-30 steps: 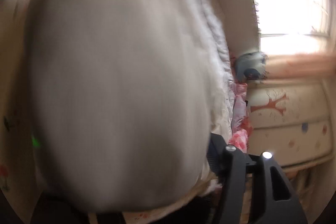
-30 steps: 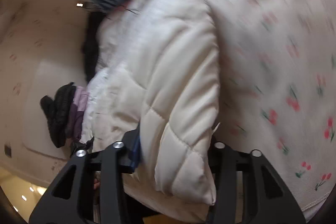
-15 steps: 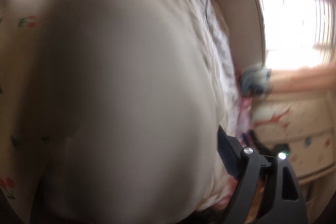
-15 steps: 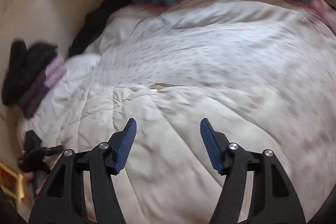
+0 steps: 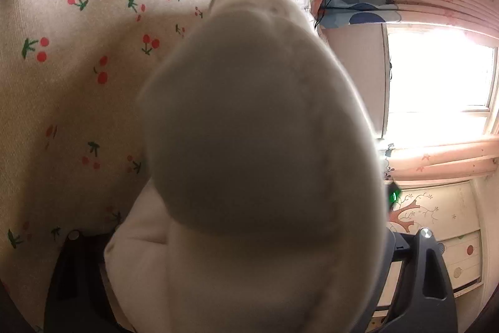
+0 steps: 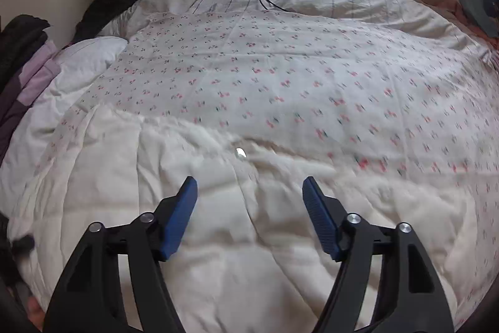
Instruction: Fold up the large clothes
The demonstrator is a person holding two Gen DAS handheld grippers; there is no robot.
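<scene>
One cherry-print bedsheet, window, cream quilted coat

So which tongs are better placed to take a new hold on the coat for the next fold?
Right, probably. The right tongs are open and hang just above the cream coat lying on the bed. The left tongs are full: a fold of the coat bulges between them and blocks their view.
</scene>
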